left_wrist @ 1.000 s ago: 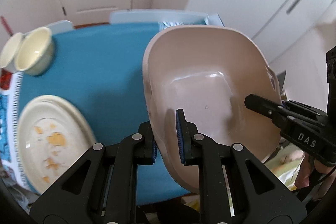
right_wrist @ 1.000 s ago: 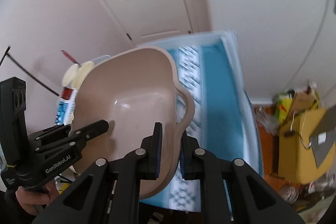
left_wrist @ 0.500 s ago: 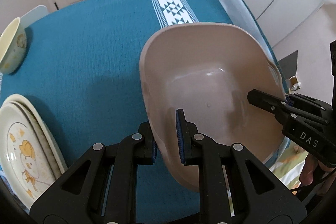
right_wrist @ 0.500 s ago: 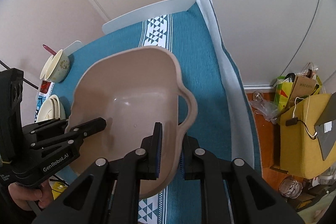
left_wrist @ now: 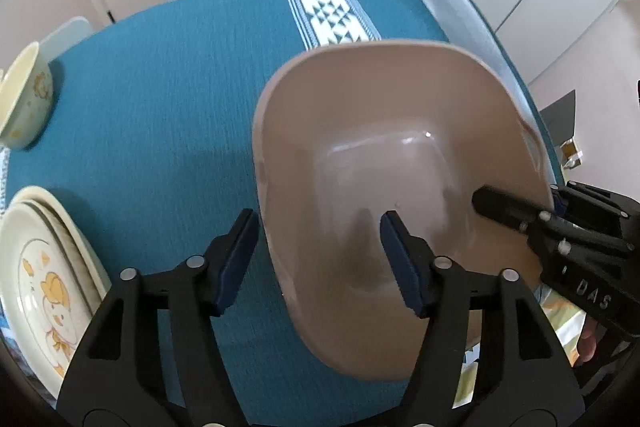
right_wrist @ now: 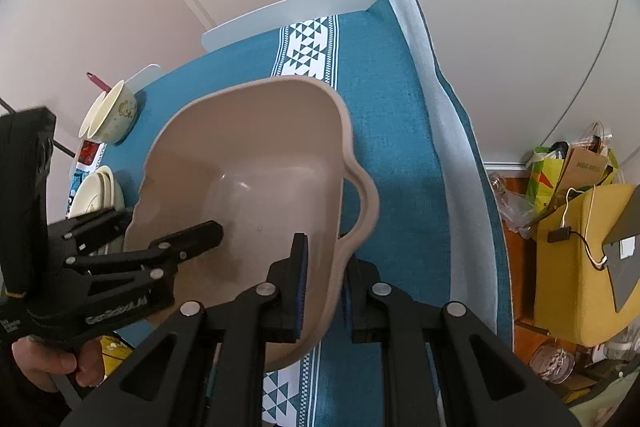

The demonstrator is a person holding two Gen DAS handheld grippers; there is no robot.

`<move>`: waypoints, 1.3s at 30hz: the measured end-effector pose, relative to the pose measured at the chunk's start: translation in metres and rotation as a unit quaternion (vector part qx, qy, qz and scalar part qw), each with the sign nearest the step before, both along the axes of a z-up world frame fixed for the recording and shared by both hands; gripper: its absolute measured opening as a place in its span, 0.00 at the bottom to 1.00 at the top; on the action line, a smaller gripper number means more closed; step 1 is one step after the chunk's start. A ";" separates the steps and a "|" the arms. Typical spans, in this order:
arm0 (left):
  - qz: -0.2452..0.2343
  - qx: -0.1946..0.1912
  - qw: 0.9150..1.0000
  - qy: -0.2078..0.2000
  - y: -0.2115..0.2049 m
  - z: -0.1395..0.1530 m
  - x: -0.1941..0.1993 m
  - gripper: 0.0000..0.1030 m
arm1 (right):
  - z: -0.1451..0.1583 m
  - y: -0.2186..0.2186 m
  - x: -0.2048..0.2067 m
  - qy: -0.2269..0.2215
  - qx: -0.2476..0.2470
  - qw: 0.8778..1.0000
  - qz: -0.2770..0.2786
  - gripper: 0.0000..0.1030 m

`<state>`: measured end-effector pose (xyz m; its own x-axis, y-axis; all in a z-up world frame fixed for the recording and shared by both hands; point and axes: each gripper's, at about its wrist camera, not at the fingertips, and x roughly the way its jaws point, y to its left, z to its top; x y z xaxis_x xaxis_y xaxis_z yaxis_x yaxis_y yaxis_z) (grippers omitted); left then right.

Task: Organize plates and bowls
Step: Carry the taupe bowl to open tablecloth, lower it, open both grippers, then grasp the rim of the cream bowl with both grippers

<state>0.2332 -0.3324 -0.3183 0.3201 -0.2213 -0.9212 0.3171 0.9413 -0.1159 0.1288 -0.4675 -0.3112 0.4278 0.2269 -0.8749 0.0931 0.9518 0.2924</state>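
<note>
A beige plastic basin (left_wrist: 400, 147) (right_wrist: 248, 167) rests on the teal tablecloth (left_wrist: 160, 107). My left gripper (left_wrist: 320, 255) (right_wrist: 156, 227) straddles the basin's left wall. Its jaws are opening and stand well apart, and neither pad touches the wall. My right gripper (right_wrist: 324, 287) (left_wrist: 548, 195) straddles the right rim beside the basin's handle (right_wrist: 364, 203). Its jaws are opening a little, with the rim still between them. A stack of cream plates (left_wrist: 44, 275) (right_wrist: 96, 195) lies left of the basin. Two nested cream bowls (left_wrist: 24, 99) (right_wrist: 114, 111) stand behind the plates.
The tablecloth has a white patterned stripe (right_wrist: 308, 47), and the table's right edge (right_wrist: 452, 147) runs close to the basin. On the floor to the right are a yellow box (right_wrist: 580, 267) and bags. A hand (right_wrist: 52, 367) holds the left gripper. A pink utensil (right_wrist: 98, 81) sticks up behind the bowls.
Both grippers came down with the basin, which now sits on the tablecloth. The left jaws have sprung wide off the basin's wall. The right jaws have eased slightly.
</note>
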 end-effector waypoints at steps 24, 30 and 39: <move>0.078 -0.023 0.977 -0.198 0.101 0.187 -0.065 1.00 | 0.158 0.048 -0.033 -0.176 -0.051 0.982 0.054 0.99; 0.138 -0.006 0.968 -0.209 0.180 0.215 -0.063 1.00 | 0.202 0.111 -0.012 -0.210 -0.091 0.970 0.082 1.00; 0.197 -0.029 0.967 -0.159 0.295 0.193 -0.004 0.99 | 0.204 0.194 0.071 -0.189 -0.051 0.975 0.103 1.00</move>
